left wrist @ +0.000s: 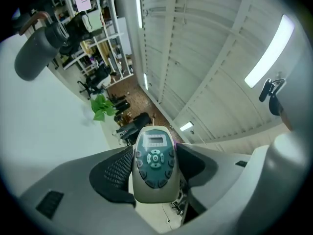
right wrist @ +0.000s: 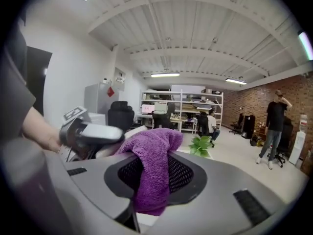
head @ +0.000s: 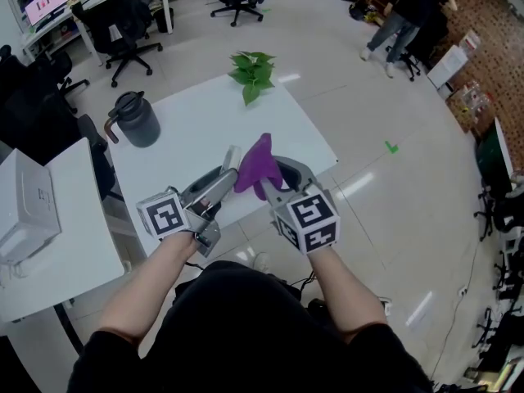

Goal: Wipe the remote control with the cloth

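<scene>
Two grippers hang side by side over the near edge of the white worktop in the head view, each in one of the person's hands. The left gripper carries the remote, a pale strip at its tips. The right gripper carries the purple cloth, which stands up in a peak just beside the remote; contact between them cannot be made out from here. Both things are off the worktop. Farther back on it stand a dark jug to the left and a green plant at the far edge. A white box sits on a second table to the left, and a person stands well off across the floor.

Seen from the left gripper view, the jaws are clamped on the sides of the remote, wide apart with its body filling the gap. Its button face and small screen point at the camera. This view is rolled, so the worktop, jug and plant lie at the left side.

Seen from the right gripper view, the jaws are closed on the cloth, which bunches between the pads, rises above them and hangs below. The left gripper shows blurred to the left, close by. The plant lies beyond the cloth, and the person stands at the right.
</scene>
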Demonstrator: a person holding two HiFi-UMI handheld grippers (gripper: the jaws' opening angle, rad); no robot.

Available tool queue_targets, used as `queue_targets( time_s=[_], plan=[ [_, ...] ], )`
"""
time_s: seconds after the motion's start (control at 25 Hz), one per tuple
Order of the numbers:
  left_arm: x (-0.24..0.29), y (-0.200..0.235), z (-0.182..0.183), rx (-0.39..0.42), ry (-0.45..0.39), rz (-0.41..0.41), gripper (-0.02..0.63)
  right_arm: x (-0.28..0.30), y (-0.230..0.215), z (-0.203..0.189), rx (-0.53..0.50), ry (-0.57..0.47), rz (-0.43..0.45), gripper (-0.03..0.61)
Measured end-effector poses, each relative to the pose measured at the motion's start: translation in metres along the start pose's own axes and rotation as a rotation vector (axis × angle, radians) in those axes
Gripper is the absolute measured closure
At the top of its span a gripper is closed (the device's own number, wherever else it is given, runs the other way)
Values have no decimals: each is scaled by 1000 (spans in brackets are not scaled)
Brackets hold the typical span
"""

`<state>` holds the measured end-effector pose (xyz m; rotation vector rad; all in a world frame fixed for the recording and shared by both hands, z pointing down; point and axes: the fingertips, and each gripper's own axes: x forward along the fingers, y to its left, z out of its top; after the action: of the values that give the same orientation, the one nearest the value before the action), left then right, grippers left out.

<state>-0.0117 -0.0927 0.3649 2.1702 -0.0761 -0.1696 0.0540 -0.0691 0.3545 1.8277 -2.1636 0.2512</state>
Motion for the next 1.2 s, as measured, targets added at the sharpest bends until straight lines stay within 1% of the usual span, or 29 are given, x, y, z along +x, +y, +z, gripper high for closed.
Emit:
queue_targets(
  time_s=[0.12, 0.16, 0.24, 0.32, 0.52, 0.64, 0.72, 0.76, 0.88, 0.96, 1.0, 1.08, 1.2],
  plan=[
    [1, 1, 17, 9, -40, 20, 342, 4, 39, -22, -79, 92, 89, 465],
    [2, 1, 18, 17, -38, 29, 342, 6, 49, -27, -100, 110, 109, 465],
    [1, -1, 15, 57, -14, 51, 342, 10, 58, -28, -120, 114, 123, 465],
    [-2, 0, 7, 90, 5, 71, 342, 12, 55, -23, -123, 97, 108, 466],
    [-17, 2, -13, 152, 58, 118, 342, 12, 33, -8, -91, 38, 33, 466],
    [-30, 12, -20, 191, 69, 182, 342, 15, 30, -6, -75, 21, 15, 466],
    [-42, 22, -18, 245, 62, 262, 342, 15, 30, -9, -64, 9, -1, 465],
    [-49, 30, -17, 285, 60, 318, 342, 14, 28, -13, -50, 1, -13, 465],
    [-79, 67, -16, 436, 83, 542, 342, 13, 23, -32, 28, -7, -39, 465],
    [-100, 98, -21, 490, 107, 688, 342, 17, 25, -48, 62, 25, -29, 465],
    [-110, 114, -24, 497, 115, 750, 342, 20, 28, -57, 66, 49, -17, 465],
    [-126, 145, -35, 481, 132, 851, 342, 28, 34, -76, 57, 98, 19, 465],
    [-146, 188, -57, 411, 159, 977, 342, 44, 44, -103, 41, 167, 106, 465]
  ],
)
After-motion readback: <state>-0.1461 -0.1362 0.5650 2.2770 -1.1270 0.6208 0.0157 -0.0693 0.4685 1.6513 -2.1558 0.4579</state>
